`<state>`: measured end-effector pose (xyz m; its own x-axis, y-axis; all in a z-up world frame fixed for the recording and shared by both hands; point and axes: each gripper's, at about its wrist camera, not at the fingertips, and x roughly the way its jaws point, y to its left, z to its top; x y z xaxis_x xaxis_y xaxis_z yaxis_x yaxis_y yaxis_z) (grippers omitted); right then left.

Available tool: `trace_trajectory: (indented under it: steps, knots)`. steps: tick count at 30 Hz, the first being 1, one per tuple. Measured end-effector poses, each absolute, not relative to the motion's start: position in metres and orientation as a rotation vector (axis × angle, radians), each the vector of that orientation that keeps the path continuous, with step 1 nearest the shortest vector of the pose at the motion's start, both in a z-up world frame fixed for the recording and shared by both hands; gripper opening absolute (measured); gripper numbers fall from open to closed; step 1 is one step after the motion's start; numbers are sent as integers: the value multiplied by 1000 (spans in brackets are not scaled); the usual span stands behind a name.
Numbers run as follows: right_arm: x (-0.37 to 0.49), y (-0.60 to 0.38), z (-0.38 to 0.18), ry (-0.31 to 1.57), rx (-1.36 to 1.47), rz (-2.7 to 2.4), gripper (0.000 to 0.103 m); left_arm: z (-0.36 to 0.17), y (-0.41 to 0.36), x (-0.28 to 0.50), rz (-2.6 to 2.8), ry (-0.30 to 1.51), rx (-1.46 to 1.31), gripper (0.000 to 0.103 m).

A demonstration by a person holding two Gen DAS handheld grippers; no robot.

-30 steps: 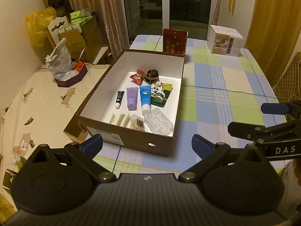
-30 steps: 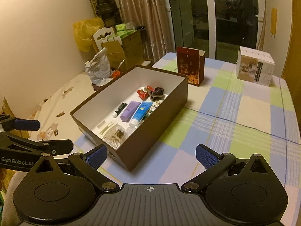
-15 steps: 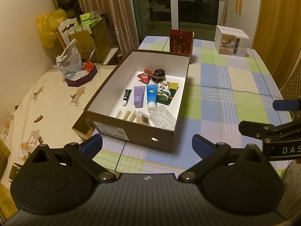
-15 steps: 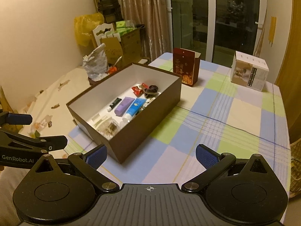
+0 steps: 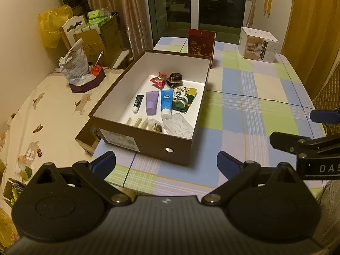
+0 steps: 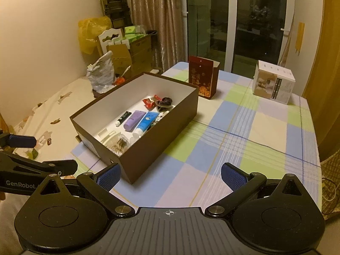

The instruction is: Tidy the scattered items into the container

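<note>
Grippers spread wide, empty, hovering short of the brown shoebox.
Left gripper (image 5: 165,162) and right gripper (image 6: 171,175) both gape above the checked tablecloth (image 6: 244,136). Brown shoebox (image 5: 148,142), white inside, sits at the table's left edge holding a purple tube (image 5: 152,105), blue tube (image 5: 166,102) and red packet (image 5: 159,80).

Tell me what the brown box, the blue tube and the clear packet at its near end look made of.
Brown open-top box: probably cardboard, matte, with white lining and printed label.
Blue squeeze tube: likely soft plastic, slightly glossy, white cap.
Clear packet: seemingly thin transparent plastic, catching glare.
</note>
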<state>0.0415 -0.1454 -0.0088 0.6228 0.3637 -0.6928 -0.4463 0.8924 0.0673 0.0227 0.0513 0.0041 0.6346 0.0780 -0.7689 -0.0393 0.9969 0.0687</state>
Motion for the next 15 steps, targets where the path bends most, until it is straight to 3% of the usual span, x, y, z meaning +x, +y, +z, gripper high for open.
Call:
trace_trajectory:
  steps: [15]
  knots:
    - [38, -142, -14, 787, -120, 477, 103, -7, 58, 20, 74, 899, 38, 100]
